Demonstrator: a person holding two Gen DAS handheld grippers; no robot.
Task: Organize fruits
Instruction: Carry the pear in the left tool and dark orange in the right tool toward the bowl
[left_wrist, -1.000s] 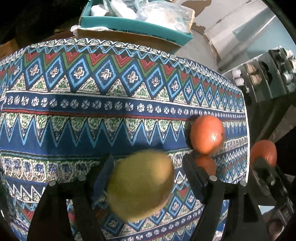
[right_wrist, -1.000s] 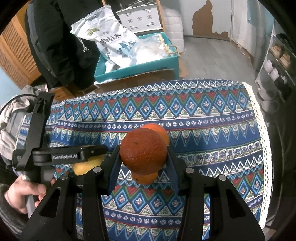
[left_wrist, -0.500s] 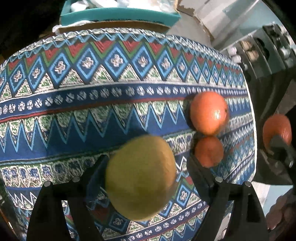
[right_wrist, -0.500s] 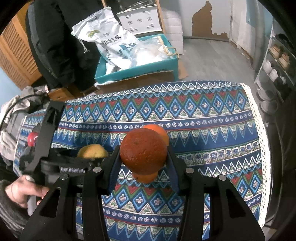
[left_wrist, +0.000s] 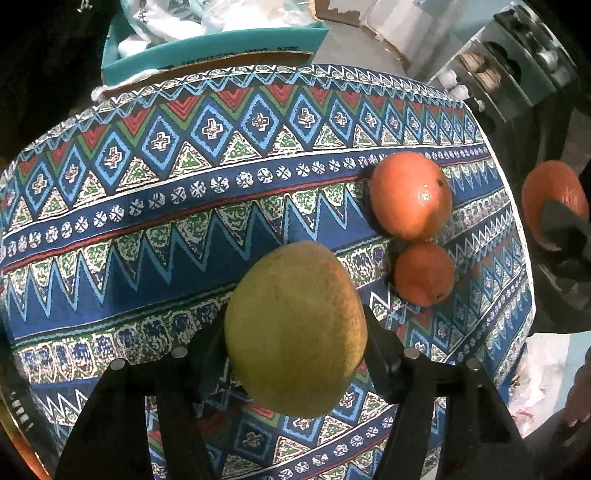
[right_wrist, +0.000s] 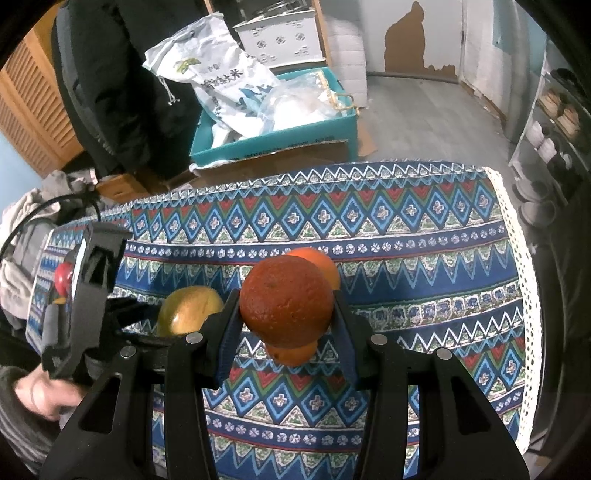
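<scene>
A yellow-green pear (left_wrist: 295, 328) sits between the fingers of my left gripper (left_wrist: 295, 334). Its jaws are closing, and both pads touch the pear's sides just above the patterned tablecloth (left_wrist: 184, 192). Two oranges (left_wrist: 410, 195) (left_wrist: 424, 273) lie touching on the cloth, just right of the pear. My right gripper (right_wrist: 286, 317) is shut on a darker orange (right_wrist: 286, 299), held above those two. In the right wrist view the pear (right_wrist: 188, 310) and the left gripper (right_wrist: 144, 310) show at the left, with a hand (right_wrist: 44, 391) on the handle.
A teal box (right_wrist: 273, 136) full of bags stands on cardboard beyond the table's far edge. A shelf with cups (right_wrist: 554, 122) is at the right. The cloth's lace edge (right_wrist: 524, 280) marks the table's right side. A dark coat (right_wrist: 110, 74) hangs at back left.
The left gripper's jaws had gaps beside the pear; now they have closed onto it. The left gripper also rolled and shifted a little. The right gripper and its orange stayed still.
</scene>
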